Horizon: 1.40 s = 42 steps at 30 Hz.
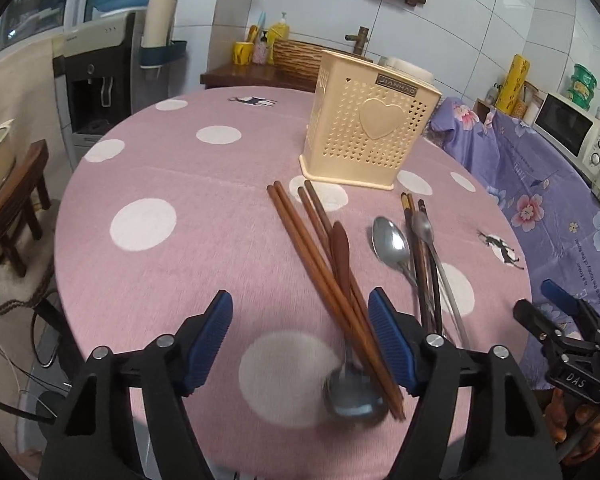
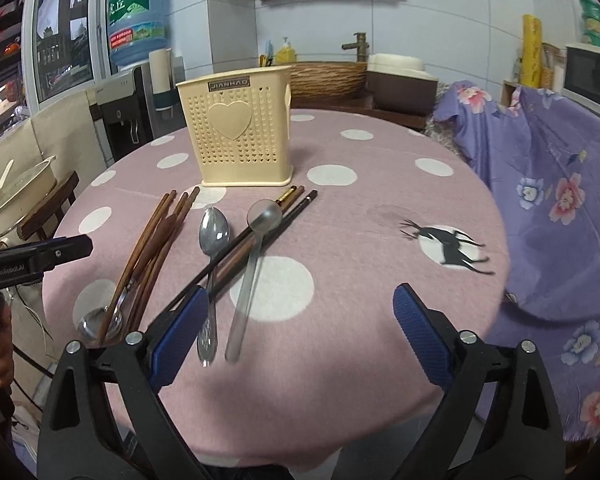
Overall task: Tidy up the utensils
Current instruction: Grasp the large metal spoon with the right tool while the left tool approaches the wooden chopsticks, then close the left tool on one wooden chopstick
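We hold two grippers over the near edge of a round table [image 2: 340,344], and we place everything by the cream utensil holder [image 2: 244,128] standing near the table's middle.

The left gripper [image 1: 300,340] has its blue pads apart with nothing pressed between them; the handle ends of the brown chopsticks [image 1: 324,276] and a blurred metal spoon [image 1: 354,396] lie in the gap on the cloth. The right gripper [image 2: 300,332] stands wide, gripping nothing; its left pad hangs over the ends of the dark chopsticks [image 2: 240,248].

On the near side of the holder we count four brown wooden chopsticks, fanned out to its left as seen from the right wrist camera. Mixed in with them lies what looks like a wooden spoon [image 1: 340,252]. The dark chopsticks run diagonally from just in front of the holder toward us; their number we cannot tell. We count three metal spoons: the blurred one nearest us, an oval spoon [image 2: 213,236] and a long-handled round spoon [image 2: 256,248] across the dark sticks.

The holder stands upright; we cannot see inside it.

The cloth is pink with white dots and black deer figures. Behind the holder are a wicker basin with a tap [image 2: 360,46], a water dispenser [image 2: 124,112], a shelf of jars and white tiled walls; to its right, a microwave [image 1: 572,132].
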Tool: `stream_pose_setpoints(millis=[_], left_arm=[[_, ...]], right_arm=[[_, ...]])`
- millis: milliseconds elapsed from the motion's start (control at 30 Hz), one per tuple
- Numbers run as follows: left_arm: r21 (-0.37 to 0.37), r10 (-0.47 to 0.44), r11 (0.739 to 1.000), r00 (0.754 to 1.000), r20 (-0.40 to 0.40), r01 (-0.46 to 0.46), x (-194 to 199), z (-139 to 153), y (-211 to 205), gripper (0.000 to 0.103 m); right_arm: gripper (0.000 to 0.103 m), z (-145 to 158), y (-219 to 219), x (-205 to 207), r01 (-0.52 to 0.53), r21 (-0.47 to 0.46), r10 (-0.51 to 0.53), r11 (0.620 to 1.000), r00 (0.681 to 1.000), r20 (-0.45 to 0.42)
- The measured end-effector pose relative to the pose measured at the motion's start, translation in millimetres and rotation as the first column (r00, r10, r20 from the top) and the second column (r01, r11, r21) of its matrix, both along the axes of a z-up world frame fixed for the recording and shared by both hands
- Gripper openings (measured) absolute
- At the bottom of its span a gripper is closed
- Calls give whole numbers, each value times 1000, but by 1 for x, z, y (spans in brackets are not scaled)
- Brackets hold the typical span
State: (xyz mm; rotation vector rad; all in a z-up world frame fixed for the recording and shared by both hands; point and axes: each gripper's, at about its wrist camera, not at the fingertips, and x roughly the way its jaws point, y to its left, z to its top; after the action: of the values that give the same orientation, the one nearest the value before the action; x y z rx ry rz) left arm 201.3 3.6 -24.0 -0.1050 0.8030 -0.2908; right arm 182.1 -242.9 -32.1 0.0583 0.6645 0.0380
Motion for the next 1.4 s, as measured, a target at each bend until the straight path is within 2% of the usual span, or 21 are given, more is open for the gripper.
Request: stream_pose_setpoints(millis=[167,233,333,500,600,733,867,1033,1100,1267,1400], left_arm=[[20,11,1000,999,-38,-10,32,0,2,61],[6,8,1000,998,-60,-8,42,-2,3,61],[41,31,999,998,-61,-29,53,-5,4,61],[49,30,998,996,-89,-26,66,-13,5,61],[55,39,998,994,-103,-33,74,-15,7,61],[53,40,998,993,-108,-34,79,-17,7,61],[57,31,998,994,-109,-25,83,-17,4,61],[68,27,997,994,-109,-19,86,-18,2,61],[68,25,998,993,-113,-17,88,-18,0,61],[78,-1,997,992,-127,11,97,-19,-13,61],[71,-12,997,986,-166,24,109,-23,-21,48]], right_arm=[[82,-2,6,49,-46,26,47,999,997,-56],[77,-7,8,72,-67,49,72,997,992,-101],[69,-17,6,102,-76,104,94,992,981,-173],[66,-28,7,129,-61,149,95,987,968,-232],[65,-30,14,137,-67,125,95,990,968,-233],[56,-32,17,146,-60,116,89,991,963,-255],[54,-36,20,153,-51,106,78,993,961,-266],[39,-36,24,156,-46,78,65,996,961,-268],[36,-36,23,155,-47,75,66,996,962,-267],[36,-34,20,153,-44,79,63,996,966,-252],[36,-26,20,147,-51,54,61,997,974,-217]])
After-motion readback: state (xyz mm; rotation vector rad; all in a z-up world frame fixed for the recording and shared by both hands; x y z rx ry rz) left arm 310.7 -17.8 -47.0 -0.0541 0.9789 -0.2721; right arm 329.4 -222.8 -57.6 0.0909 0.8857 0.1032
